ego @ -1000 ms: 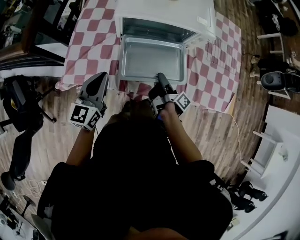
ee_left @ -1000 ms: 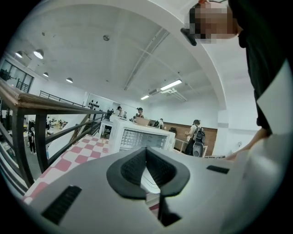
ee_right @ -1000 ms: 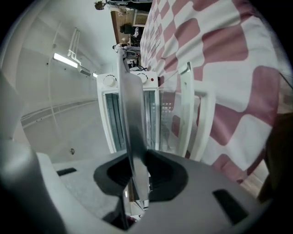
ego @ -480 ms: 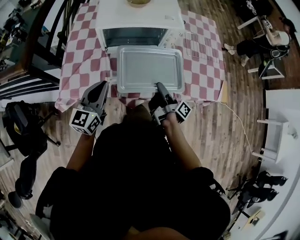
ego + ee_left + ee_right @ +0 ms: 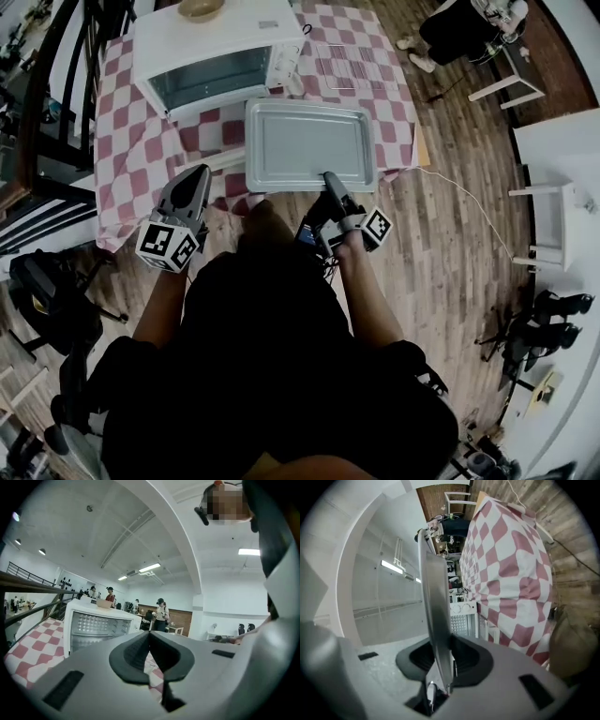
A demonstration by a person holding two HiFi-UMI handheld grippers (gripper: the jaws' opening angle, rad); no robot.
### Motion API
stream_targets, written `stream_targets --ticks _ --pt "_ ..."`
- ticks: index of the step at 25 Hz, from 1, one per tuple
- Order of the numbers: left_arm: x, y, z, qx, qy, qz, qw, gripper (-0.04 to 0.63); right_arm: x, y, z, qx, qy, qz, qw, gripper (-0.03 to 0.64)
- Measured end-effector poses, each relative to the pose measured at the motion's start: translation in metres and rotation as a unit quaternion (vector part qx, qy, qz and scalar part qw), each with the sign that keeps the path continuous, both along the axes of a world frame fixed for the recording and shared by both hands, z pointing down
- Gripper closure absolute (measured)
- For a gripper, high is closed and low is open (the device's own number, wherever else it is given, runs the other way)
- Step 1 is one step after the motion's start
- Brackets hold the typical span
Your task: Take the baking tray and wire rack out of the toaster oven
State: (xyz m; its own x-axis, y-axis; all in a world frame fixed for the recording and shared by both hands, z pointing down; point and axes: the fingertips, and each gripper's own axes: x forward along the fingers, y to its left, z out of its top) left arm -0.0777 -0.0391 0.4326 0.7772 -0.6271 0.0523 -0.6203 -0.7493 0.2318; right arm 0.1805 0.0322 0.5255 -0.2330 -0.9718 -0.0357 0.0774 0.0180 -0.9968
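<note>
The silver baking tray [image 5: 309, 145] is out of the white toaster oven [image 5: 202, 52] and hangs level over the table's near right part. My right gripper [image 5: 330, 180] is shut on the middle of the tray's near rim. In the right gripper view the tray [image 5: 436, 592] stands edge-on between the pads of my right gripper [image 5: 441, 656]. A thin wire rack [image 5: 342, 64] lies flat on the cloth to the right of the oven. My left gripper [image 5: 198, 176] hovers off the table's near edge, left of the tray, shut and holding nothing. In its own view my left gripper [image 5: 149, 639] faces the oven [image 5: 96, 627].
A red-and-white checked cloth covers the table [image 5: 122, 141]. A tan bowl [image 5: 200, 8] sits on top of the oven. A person [image 5: 459, 23] sits at the far right. White furniture [image 5: 553, 225] stands to the right and a black chair [image 5: 47, 291] to the left.
The tray has slid fully out of the oven, toward me and to the right, still in my right gripper. My left gripper has drawn back from the table with it.
</note>
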Motion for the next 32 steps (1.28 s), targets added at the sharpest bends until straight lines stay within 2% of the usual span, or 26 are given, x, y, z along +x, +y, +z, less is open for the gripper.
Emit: stream_targets --ticks 8,15,18,26,32 --pt "0.065 0.004 0.008 -0.012 0.002 0.051 0.9986 0.601 0.069 0.031 0.002 -0.002 0.017 0.040 0.999 0.538" --pt "0.126 -0.010 0.012 -0.017 -0.013 0.076 0.9969 0.601 0.123 0.021 0.022 -0.011 0.011 0.042 0.999 0.537" --pt "0.150 -0.022 0.018 -0.023 -0.022 0.075 0.9967 0.601 0.143 0.009 0.038 -0.022 0.002 0.032 0.999 0.537" --pt "0.224 -0.056 0.043 -0.075 -0.038 0.060 0.9947 0.601 0.207 -0.029 0.085 -0.067 -0.010 0.001 0.998 0.535" --pt "0.271 -0.081 0.060 -0.092 -0.055 0.051 0.9929 0.601 0.258 -0.059 0.119 -0.097 -0.013 -0.017 0.995 0.535"
